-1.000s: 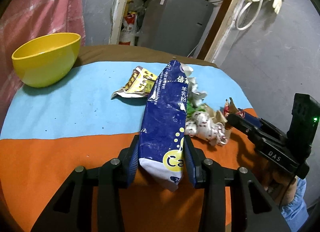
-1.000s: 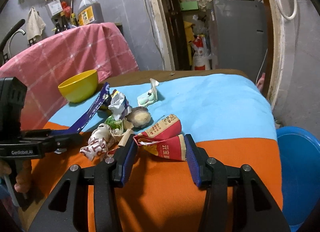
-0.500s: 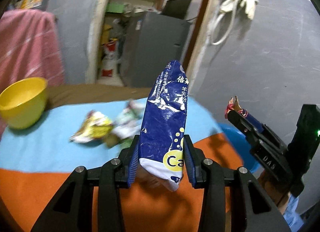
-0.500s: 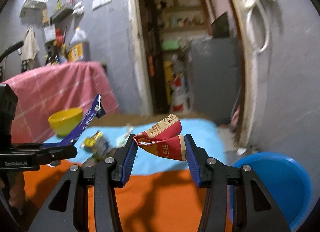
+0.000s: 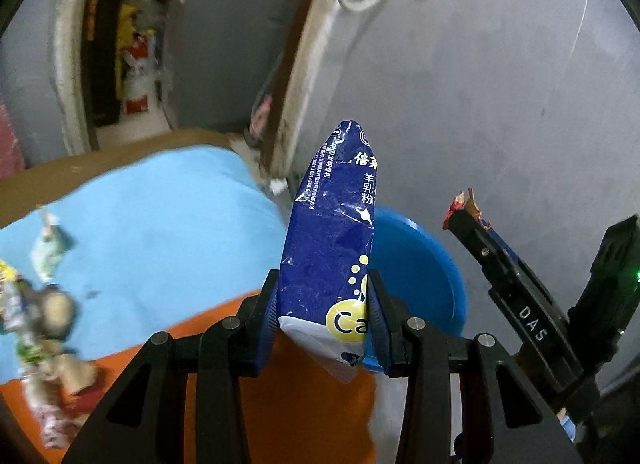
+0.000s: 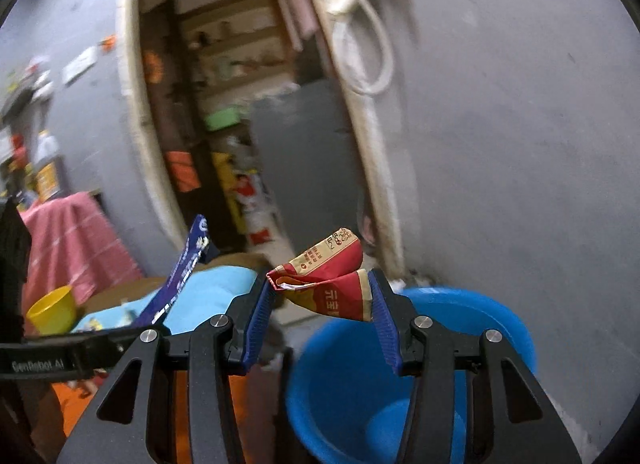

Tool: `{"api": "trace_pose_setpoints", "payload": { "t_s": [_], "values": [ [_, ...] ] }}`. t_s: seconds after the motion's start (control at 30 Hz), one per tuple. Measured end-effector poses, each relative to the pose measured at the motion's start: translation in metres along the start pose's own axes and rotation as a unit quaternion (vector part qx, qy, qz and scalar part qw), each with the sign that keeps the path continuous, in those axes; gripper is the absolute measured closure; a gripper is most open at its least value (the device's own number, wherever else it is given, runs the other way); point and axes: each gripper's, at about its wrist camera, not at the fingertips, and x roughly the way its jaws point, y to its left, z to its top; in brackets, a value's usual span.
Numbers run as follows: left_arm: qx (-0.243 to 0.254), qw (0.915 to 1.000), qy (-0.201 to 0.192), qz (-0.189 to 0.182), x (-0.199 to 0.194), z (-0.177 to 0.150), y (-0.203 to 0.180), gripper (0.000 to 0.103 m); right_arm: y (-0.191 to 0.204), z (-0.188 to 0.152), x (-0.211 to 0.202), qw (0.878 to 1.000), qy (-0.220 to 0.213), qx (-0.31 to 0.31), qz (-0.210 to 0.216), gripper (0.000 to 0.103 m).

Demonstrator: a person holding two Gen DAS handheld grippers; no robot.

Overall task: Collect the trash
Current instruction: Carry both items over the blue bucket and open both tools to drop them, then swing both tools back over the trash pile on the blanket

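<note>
Left gripper (image 5: 323, 324): its blue pads are clamped on the lower part of the blue milk-powder pouch (image 5: 334, 248); the pouch stands upright above the table's right edge.
Right gripper (image 6: 320, 318): clamped on the crumpled red wrapper (image 6: 332, 284), held in the air over the blue basin (image 6: 404, 380).
Blue basin: it stands on the floor beside the table; the pouch and gripper hide much of it in the left view, and its lower rim is cut off in the right view.
Remaining trash (image 5: 36, 328): on the table (image 5: 160, 232) at its left side, blurred, single pieces are hard to tell.
Yellow bowl (image 6: 52, 310): at the table's far left corner, small and blurred.
Doorway shelves: blurred, contents unreadable.
</note>
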Motion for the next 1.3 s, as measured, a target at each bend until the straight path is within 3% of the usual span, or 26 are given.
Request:
{"api": "trace_pose_setpoints", "payload": {
  "t_s": [0.23, 0.33, 0.5, 0.73, 0.87, 1.0, 1.07, 1.13, 1.2, 1.3],
  "values": [
    [0.000, 0.9979, 0.064, 0.003, 0.062, -0.004, -0.021, 0.067, -0.043, -0.009, 0.013, 0.996, 0.061, 0.057, -0.013, 0.055],
    [0.002, 0.9980, 0.063, 0.010, 0.073, -0.004, -0.020, 0.066, -0.051, -0.011, 0.016, 0.994, 0.079, 0.068, -0.013, 0.054],
    [0.007, 0.9979, 0.063, 0.007, 0.072, -0.008, -0.023, 0.065, -0.058, -0.008, 0.023, 0.992, 0.095, 0.081, -0.014, 0.049],
    [0.001, 0.9990, 0.043, 0.005, 0.046, -0.008, -0.025, 0.063, -0.057, -0.006, 0.016, 0.993, 0.080, 0.088, -0.020, 0.045],
    [0.000, 0.9999, -0.006, 0.016, 0.020, -0.008, -0.018, 0.053, -0.049, -0.002, 0.009, 0.996, 0.056, 0.070, -0.022, 0.042],
    [-0.013, 0.9976, -0.060, 0.034, -0.009, -0.008, -0.007, 0.046, -0.031, 0.004, -0.006, 0.999, 0.007, 0.032, -0.020, 0.026],
    [-0.020, 0.9947, -0.089, 0.048, -0.025, -0.008, 0.000, 0.041, -0.022, 0.006, -0.011, 1.000, -0.016, 0.015, -0.017, 0.024],
    [-0.021, 0.9910, -0.116, 0.063, -0.041, -0.011, 0.006, 0.035, -0.011, 0.008, -0.017, 0.999, -0.040, -0.001, -0.007, 0.020],
    [-0.022, 0.9853, -0.147, 0.084, -0.061, -0.015, 0.014, 0.022, -0.001, 0.009, -0.021, 0.998, -0.056, -0.011, 0.003, 0.013],
    [-0.029, 0.9718, -0.199, 0.123, -0.092, -0.026, 0.028, 0.010, 0.017, 0.008, -0.027, 0.996, -0.080, -0.029, 0.023, 0.000]
  ]
}}
